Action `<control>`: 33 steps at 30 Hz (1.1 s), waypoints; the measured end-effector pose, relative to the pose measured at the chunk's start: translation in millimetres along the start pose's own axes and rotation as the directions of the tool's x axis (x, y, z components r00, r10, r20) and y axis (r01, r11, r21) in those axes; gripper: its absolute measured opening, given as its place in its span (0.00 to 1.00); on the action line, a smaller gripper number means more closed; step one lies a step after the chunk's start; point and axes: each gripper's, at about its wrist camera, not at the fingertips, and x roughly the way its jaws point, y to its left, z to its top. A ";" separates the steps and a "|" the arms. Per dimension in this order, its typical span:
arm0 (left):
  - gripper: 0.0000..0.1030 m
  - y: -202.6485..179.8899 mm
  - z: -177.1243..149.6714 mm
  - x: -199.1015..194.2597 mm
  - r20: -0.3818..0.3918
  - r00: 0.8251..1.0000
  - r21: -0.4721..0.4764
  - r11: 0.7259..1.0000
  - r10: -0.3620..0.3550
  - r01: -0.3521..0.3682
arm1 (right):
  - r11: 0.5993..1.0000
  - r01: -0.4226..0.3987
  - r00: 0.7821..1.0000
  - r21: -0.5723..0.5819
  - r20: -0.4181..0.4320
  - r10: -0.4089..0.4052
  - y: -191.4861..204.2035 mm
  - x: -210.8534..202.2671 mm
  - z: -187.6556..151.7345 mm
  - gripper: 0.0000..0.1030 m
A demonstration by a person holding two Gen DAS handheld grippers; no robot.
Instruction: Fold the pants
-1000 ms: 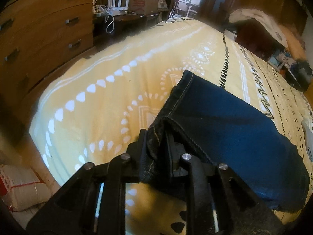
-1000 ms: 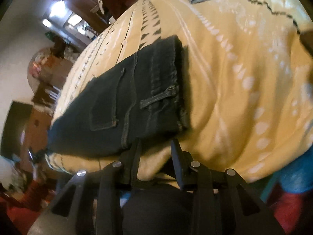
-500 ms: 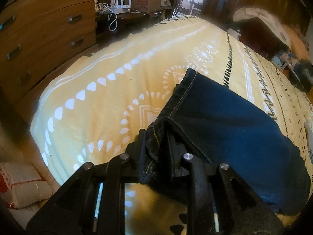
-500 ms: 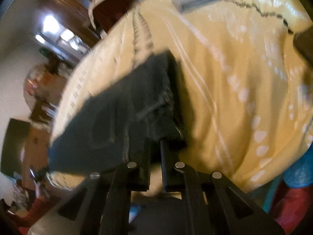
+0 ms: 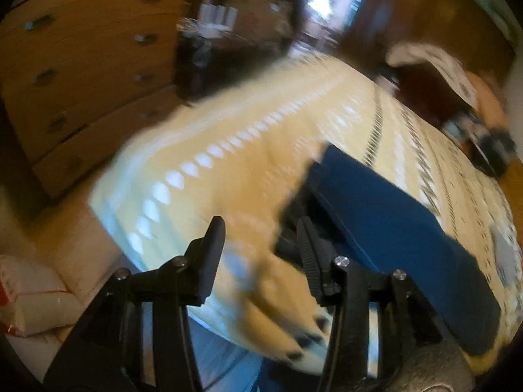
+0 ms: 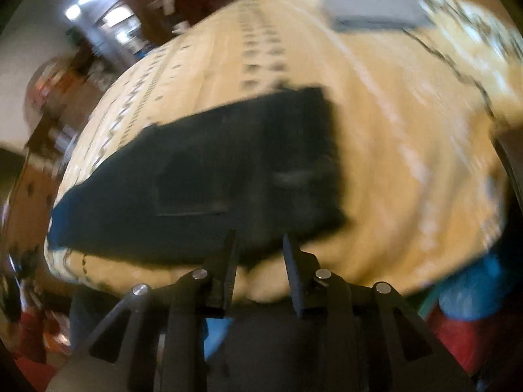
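The dark blue jeans (image 5: pixel 392 228) lie folded flat on the yellow patterned bedspread (image 5: pixel 212 170). My left gripper (image 5: pixel 260 228) hovers just off their near left corner. Its jaws are opening and only bedspread shows between them; the denim lies right of the right finger (image 5: pixel 307 238). In the right wrist view the jeans (image 6: pixel 228 170) show a back pocket and the waistband end. My right gripper (image 6: pixel 260 238) hangs above their near edge with its jaws opening. The pads do not press on the cloth. Both views are blurred.
A wooden chest of drawers (image 5: pixel 81 65) stands left of the bed, with a white sack (image 5: pixel 32 294) on the floor by it. A folded grey garment (image 6: pixel 376 13) lies farther up the bed. Something blue (image 6: pixel 474 294) sits below the bed's edge at the right.
My left gripper let go of the jeans' corner, opened and drew back. My right gripper closed at the waistband edge half a second ago, then opened and lifted away.
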 end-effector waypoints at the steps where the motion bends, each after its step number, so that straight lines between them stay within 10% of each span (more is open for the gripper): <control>1: 0.43 -1.5 -1.6 2.7 -0.023 0.999 -0.015 0.999 -0.047 0.047 | 0.998 -0.029 1.000 -0.058 -0.007 0.029 24.5 8.0 3.8 0.31; 6: 0.43 -8.7 2.8 22.3 -0.080 0.976 -0.110 0.975 -0.203 0.194 | 0.911 -0.209 0.977 -0.355 -0.112 0.180 167.6 70.7 5.7 0.31; 12: 0.43 -23.4 4.6 33.1 -0.130 0.967 -0.098 0.974 -0.217 0.206 | 0.654 -0.378 0.926 -0.655 -0.273 0.262 340.8 143.8 -21.4 0.41; 18: 0.43 -22.0 -5.0 21.6 -0.130 0.972 -0.089 0.979 -0.194 0.183 | 0.492 -0.366 0.930 -0.790 -0.287 0.231 403.2 161.3 -53.3 0.41; 33: 0.43 9.1 -29.1 28.9 -0.073 0.971 -0.242 0.949 -0.227 0.204 | 0.515 -0.371 0.928 -0.773 -0.291 0.232 407.5 174.9 -63.8 0.41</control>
